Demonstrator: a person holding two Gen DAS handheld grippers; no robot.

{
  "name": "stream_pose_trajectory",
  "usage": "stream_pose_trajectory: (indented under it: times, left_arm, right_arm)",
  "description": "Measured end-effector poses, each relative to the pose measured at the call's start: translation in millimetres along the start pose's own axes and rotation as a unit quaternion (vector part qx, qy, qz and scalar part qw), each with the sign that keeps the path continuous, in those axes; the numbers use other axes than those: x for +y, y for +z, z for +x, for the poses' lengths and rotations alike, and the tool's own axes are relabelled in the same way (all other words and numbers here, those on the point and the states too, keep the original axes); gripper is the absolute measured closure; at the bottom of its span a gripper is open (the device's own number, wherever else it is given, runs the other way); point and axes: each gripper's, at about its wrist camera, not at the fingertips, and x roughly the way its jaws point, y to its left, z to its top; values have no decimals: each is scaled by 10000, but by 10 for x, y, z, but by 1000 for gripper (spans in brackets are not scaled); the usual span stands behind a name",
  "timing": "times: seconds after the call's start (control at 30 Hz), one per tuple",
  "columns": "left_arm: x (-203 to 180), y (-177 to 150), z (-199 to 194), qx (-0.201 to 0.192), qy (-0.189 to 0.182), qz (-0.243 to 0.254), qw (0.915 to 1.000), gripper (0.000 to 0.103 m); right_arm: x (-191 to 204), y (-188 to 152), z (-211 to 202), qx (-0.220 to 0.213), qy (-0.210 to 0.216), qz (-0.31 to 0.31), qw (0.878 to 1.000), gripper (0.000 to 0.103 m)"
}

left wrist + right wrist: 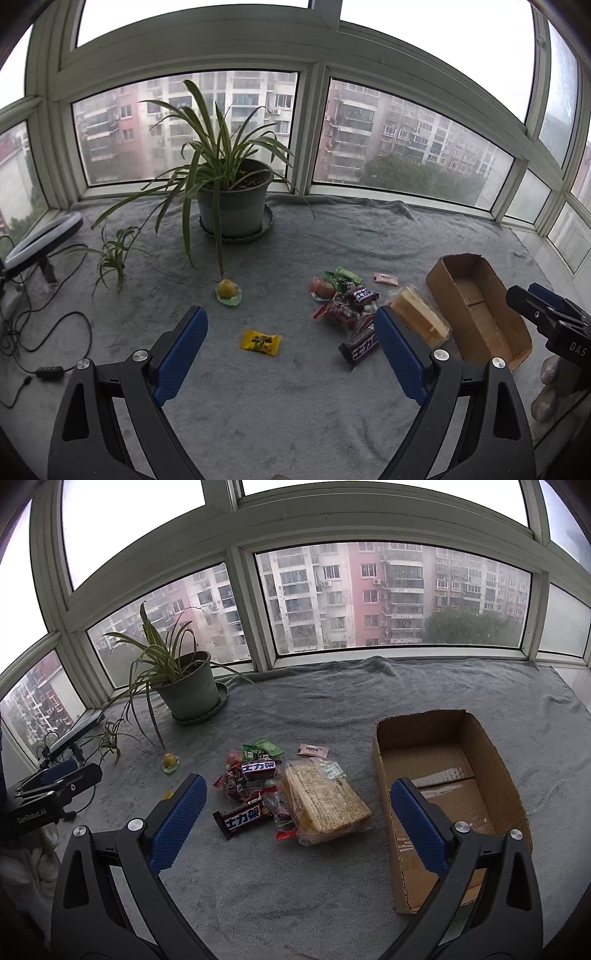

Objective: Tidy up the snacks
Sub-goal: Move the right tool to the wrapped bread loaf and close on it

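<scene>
Snacks [258,790] lie heaped beside the empty cardboard box [443,738]; both grippers [291,332] [295,805] gape, holding nothing; slick overlapping wrappers may slip.

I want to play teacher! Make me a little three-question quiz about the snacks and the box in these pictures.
1. True or false: the cardboard box already has snacks in it.
2. Which snack lies nearest the box? A) the bagged crackers B) the yellow candy packet C) the jelly cup
3. Fill in: the jaws of the left gripper and right gripper are both ____.

Key: 1 false, the box looks empty; 2 A; 3 open, holding nothing.
</scene>
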Motion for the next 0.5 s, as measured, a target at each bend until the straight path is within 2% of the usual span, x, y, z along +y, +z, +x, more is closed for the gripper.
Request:
stream_pose_trajectory:
  times: [0.07, 0.13, 0.2, 0.33, 0.5]
  left_arm:
    - [51, -41, 82, 111, -46, -51, 9999, 16]
    - [77, -67, 186, 231, -128, -82, 9996, 22]
    - [85, -94, 289, 355, -263, -110, 9990, 25]
    - [53, -161, 476, 633, -531, -137, 9965, 39]
    - [37, -198, 630, 930, -806, -301, 9919, 45]
  right_arm:
    - [-12, -19, 98, 104, 90, 65, 9999, 4]
    - [-14, -41, 218, 262, 208, 52, 9994, 15]
    - [-18, -64, 343, 405, 265, 47, 9988, 17]
    - [-41, -119, 581, 743, 431, 61, 9963, 31]
    - [-105, -72, 820, 1163, 586, 40, 9915, 32]
